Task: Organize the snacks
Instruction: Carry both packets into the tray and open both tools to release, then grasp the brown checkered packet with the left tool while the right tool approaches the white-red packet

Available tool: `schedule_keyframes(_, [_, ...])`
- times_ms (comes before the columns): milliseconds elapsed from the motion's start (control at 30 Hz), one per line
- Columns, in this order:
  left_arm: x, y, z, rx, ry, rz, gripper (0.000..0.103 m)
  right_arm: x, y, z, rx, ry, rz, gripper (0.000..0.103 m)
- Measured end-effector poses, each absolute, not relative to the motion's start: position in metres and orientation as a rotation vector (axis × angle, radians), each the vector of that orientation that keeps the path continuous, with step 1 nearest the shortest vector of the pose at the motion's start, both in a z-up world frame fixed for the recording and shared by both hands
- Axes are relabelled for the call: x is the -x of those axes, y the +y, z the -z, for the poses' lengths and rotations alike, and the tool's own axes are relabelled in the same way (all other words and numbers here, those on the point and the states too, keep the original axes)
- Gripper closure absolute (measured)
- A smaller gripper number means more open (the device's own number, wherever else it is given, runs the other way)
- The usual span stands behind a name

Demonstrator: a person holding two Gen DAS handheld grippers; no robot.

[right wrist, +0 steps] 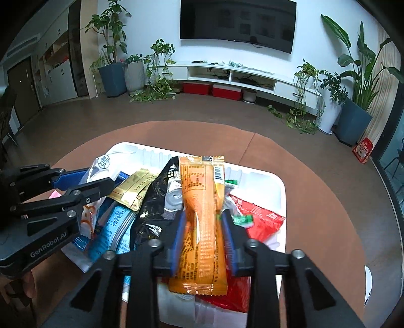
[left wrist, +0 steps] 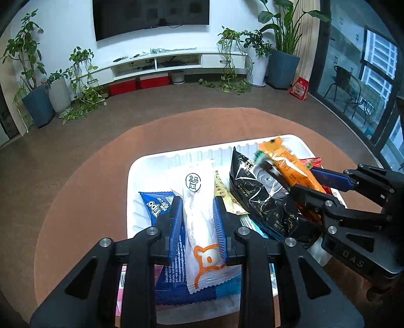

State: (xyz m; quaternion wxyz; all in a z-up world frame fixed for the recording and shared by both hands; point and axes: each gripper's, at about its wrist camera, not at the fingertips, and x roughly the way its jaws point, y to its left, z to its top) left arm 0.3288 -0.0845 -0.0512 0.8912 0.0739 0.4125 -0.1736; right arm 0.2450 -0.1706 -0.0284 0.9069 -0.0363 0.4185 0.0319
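Note:
A white tray (left wrist: 156, 161) full of snack packets sits on a round brown table (left wrist: 75, 196). My left gripper (left wrist: 198, 201) is shut on a white packet with an orange bear print (left wrist: 199, 214) over the tray's left part. My right gripper (right wrist: 203, 217) is shut on a long orange packet (right wrist: 202, 219) over the tray (right wrist: 275, 186). In the left wrist view the right gripper (left wrist: 310, 181) holds the orange packet (left wrist: 290, 164) at the tray's right. A black packet (left wrist: 262, 196), a blue Tipo packet (left wrist: 157, 204), a gold packet (right wrist: 136, 186), a light blue packet (right wrist: 113, 227) and a red packet (right wrist: 257, 217) lie in the tray.
The table stands in a living room with a brown floor (left wrist: 176, 101). A white TV bench (right wrist: 252, 73), a wall TV (right wrist: 237, 20) and several potted plants (right wrist: 113, 50) line the far wall. A glass door (left wrist: 366, 88) is at the right.

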Motion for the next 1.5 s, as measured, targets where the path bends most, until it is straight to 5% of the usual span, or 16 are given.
schedule_keyframes(133, [-0.324, -0.082, 0.051, -0.151, 0.841, 0.343, 0.073, -0.244, -0.172, 0.028, 0.074, 0.868, -0.061, 0.067])
schedule_keyframes(200, [-0.319, -0.071, 0.043, -0.140, 0.828, 0.334, 0.043, -0.243, -0.173, 0.027, 0.082, 0.861, -0.059, 0.066])
schedule_keyframes(233, [-0.319, -0.069, 0.042, -0.131, 0.820, 0.331, 0.037, -0.242, -0.172, 0.025, 0.089, 0.853, -0.057, 0.063])
schedule_keyframes(367, [-0.314, -0.059, 0.028, -0.114, 0.799, 0.327, 0.030, -0.235, -0.174, 0.014, 0.084, 0.817, -0.044, 0.049])
schedule_keyframes(567, [-0.293, -0.051, 0.006, -0.103, 0.754, 0.330, 0.005, -0.230, -0.182, -0.001, 0.061, 0.788, -0.045, 0.045])
schedule_keyframes(867, [-0.228, -0.046, -0.028, -0.260, 0.577, 0.507, 0.000, -0.191, -0.214, -0.038, -0.050, 0.683, -0.066, 0.023])
schedule_keyframes(1300, [-0.136, -0.075, 0.012, -0.518, 0.686, 0.814, 0.000, -0.106, -0.237, 0.008, -0.362, 0.863, -0.153, 0.022])
schedule_keyframes(1500, [-0.107, -0.094, 0.055, -0.768, 0.664, 0.876, 0.001, -0.100, -0.201, 0.034, -0.321, 0.971, -0.226, 0.033])
